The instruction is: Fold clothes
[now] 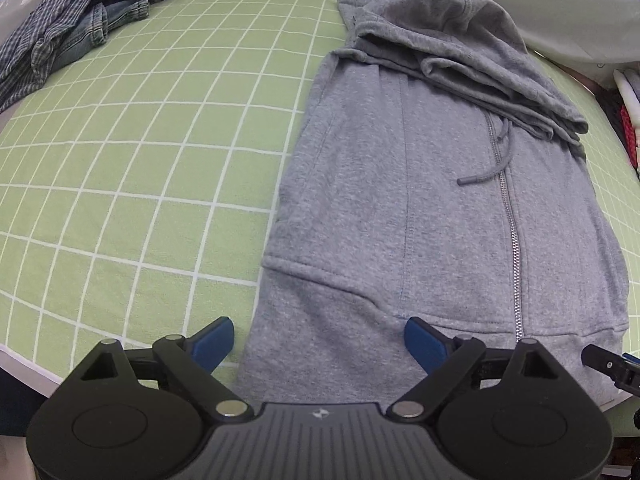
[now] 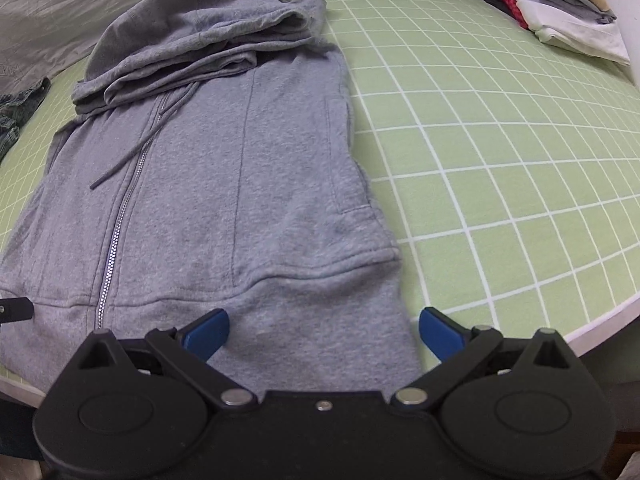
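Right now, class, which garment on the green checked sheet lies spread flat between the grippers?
The grey zip hoodie, laid flat with its zipper closed. The denim and plaid clothes are crumpled in a far corner; the folded stack sits opposite.

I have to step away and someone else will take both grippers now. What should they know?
Left gripper: open, empty, at the hoodie's near hem, on its left edge.
Right gripper: open, empty, at the hem's right corner.
The hoodie lies zipped, front up, on the green checked sheet, sleeves tucked in, hood bunched at the far end.
Left: fold the hem toward the hood.
A crumpled pile of clothes waits; a folded stack sits on the right.
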{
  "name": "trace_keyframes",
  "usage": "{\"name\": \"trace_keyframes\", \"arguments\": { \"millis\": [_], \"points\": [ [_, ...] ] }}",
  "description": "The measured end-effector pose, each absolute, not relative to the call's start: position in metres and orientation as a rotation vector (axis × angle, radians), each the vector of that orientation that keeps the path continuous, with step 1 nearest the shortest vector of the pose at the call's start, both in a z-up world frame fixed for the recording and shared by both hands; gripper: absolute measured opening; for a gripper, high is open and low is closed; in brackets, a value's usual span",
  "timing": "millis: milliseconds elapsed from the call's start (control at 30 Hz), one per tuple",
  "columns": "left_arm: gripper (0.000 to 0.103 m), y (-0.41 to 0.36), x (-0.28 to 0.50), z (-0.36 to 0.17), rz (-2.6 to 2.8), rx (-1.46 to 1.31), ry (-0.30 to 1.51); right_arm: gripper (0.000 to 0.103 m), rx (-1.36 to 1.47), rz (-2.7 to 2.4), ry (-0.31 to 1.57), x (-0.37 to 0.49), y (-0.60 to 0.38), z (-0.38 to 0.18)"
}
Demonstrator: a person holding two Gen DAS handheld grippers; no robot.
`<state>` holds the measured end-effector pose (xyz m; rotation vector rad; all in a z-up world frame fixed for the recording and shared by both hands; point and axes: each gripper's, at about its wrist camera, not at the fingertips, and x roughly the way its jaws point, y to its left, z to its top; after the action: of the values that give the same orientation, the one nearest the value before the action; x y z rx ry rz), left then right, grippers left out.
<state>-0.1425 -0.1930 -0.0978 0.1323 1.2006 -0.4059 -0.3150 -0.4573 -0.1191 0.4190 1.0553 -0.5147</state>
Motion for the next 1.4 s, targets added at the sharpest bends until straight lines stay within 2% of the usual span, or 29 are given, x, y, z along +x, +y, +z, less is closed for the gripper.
{"name": "trace_keyframes", "arguments": {
  "millis": [33,67,133,167,200,233,267,333,400,533,767,1067,1400],
  "points": [
    [0.080,-0.193,-0.144,-0.096,-0.409,0.139,1.194,0.096,0.420,-0.516,1.050,-0.316,-0.457,-0.118],
    [0.073,-0.194,-0.145,-0.095,-0.416,0.139,1.190,0.092,0.421,-0.518,1.046,-0.316,-0.456,-0.117],
    [0.063,-0.195,-0.146,-0.093,-0.434,0.143,1.186,0.070,0.441,-0.511,1.024,-0.318,-0.458,-0.113],
    [0.054,-0.197,-0.146,-0.093,-0.450,0.146,1.185,0.063,0.451,-0.508,1.012,-0.319,-0.460,-0.111],
    [0.040,-0.198,-0.146,-0.092,-0.476,0.133,1.191,0.053,0.471,-0.498,1.003,-0.320,-0.461,-0.109],
    [0.032,-0.200,-0.145,-0.092,-0.503,0.117,1.198,0.046,0.488,-0.486,0.999,-0.320,-0.462,-0.109],
    [0.019,-0.202,-0.143,-0.092,-0.524,0.092,1.207,0.042,0.495,-0.476,0.997,-0.318,-0.461,-0.109],
    [0.015,-0.206,-0.141,-0.089,-0.547,0.058,1.215,0.024,0.515,-0.448,0.993,-0.315,-0.462,-0.107],
    [0.013,-0.209,-0.137,-0.080,-0.573,0.015,1.201,0.017,0.539,-0.417,0.981,-0.312,-0.462,-0.104],
    [0.012,-0.215,-0.128,-0.058,-0.627,-0.071,1.167,0.014,0.556,-0.363,0.910,-0.304,-0.465,-0.084],
    [0.012,-0.243,-0.091,-0.003,-0.675,-0.129,0.990,0.014,0.603,-0.340,0.737,-0.270,-0.504,-0.041],
    [0.012,-0.275,-0.015,0.028,-0.627,-0.177,0.868,0.013,0.606,-0.358,0.606,-0.212,-0.567,-0.014],
    [0.012,-0.317,0.086,0.008,-0.592,-0.212,0.898,0.013,0.647,-0.397,0.593,-0.133,-0.623,-0.036]
  ]
}}
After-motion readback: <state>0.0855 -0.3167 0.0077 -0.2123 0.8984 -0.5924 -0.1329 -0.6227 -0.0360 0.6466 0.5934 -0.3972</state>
